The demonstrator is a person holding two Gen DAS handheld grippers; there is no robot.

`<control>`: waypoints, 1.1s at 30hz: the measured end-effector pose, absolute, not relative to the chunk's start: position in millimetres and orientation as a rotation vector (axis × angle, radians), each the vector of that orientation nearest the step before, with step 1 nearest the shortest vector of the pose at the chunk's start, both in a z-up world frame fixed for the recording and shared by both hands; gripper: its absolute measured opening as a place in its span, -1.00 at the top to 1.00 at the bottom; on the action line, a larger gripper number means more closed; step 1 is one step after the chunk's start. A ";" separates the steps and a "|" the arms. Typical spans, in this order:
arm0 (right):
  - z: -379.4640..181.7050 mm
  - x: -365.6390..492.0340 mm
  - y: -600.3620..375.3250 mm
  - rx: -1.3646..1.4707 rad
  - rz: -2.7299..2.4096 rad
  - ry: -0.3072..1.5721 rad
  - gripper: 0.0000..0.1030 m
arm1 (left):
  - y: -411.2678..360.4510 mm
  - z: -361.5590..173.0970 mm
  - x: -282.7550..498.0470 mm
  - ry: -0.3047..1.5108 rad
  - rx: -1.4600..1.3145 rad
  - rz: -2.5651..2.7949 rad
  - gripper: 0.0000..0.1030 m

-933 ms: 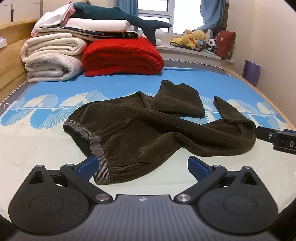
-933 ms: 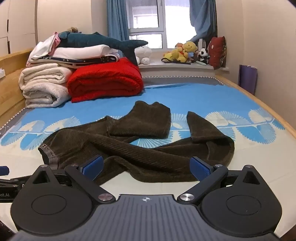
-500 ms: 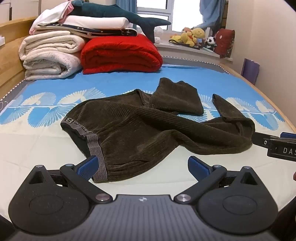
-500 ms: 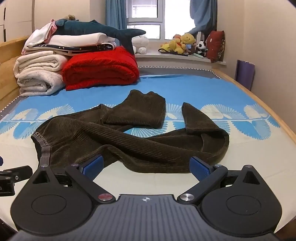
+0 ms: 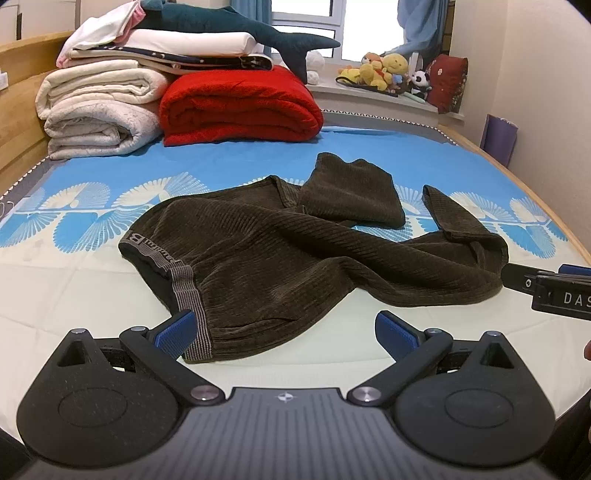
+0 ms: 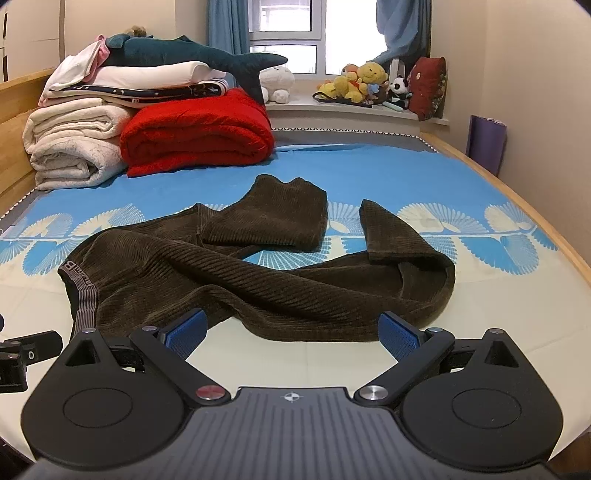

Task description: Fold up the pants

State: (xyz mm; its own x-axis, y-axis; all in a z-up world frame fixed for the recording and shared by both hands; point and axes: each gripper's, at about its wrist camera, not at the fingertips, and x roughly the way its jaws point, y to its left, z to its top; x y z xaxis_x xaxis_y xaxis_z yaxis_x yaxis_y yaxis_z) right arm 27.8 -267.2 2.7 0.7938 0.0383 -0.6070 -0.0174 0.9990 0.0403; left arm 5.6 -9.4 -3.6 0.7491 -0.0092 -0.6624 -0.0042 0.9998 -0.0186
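The left gripper [image 5: 283, 332] has its jaws spread wide and holds nothing. Its left blue pad [image 5: 173, 331] sits right at the grey elastic waistband [image 5: 188, 297] of the pants [image 5: 280, 258], though the low angle makes it hard to say whether pad and cloth actually touch; the right pad stands apart from the fabric over bare sheet. The right gripper [image 6: 293, 334] is likewise wide open and empty, its left pad [image 6: 186, 332] just beside the near edge of the pants [image 6: 236, 280] and its right pad close to the curled lower leg.

There is one pair of pants: dark brown corduroy, lying crumpled in the middle of the bed [image 5: 74, 288], waistband toward the left, one leg doubled back so its cuff end [image 6: 280, 214] lies flat toward the far side, the other leg looping round to the right with its hem [image 6: 384, 229] turned up.

At the head of the bed lie one folded red blanket [image 5: 240, 107] and beside it a stack of cream quilts [image 5: 96, 110], at least two rolled layers with further folded linen on top. One plush shark [image 5: 236, 22] lies across that stack. On the window sill [image 6: 343, 110] sits a cluster of stuffed toys [image 6: 362, 85], several in number, and one dark red cushion [image 6: 430, 86]. One purple bag [image 6: 485, 142] stands against the right wall.
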 end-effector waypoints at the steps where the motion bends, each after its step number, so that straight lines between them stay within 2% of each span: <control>1: 2.7 27.9 -267.3 0.033 0.030 0.653 -0.92 | -9.7 -3.8 5.5 0.724 -0.019 -0.003 -0.99; 33: 2.0 30.2 -264.3 0.030 0.026 0.657 -0.92 | -11.1 -4.1 5.4 0.723 -0.022 -0.009 -0.99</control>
State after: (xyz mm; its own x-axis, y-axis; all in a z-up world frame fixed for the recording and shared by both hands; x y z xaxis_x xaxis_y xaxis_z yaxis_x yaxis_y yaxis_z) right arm 30.2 -264.3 2.0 0.7916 0.0341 -0.6101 -0.0149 0.9992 0.0365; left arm 5.5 -11.1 -4.1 0.7500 -0.0156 -0.6613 0.0007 0.9997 -0.0229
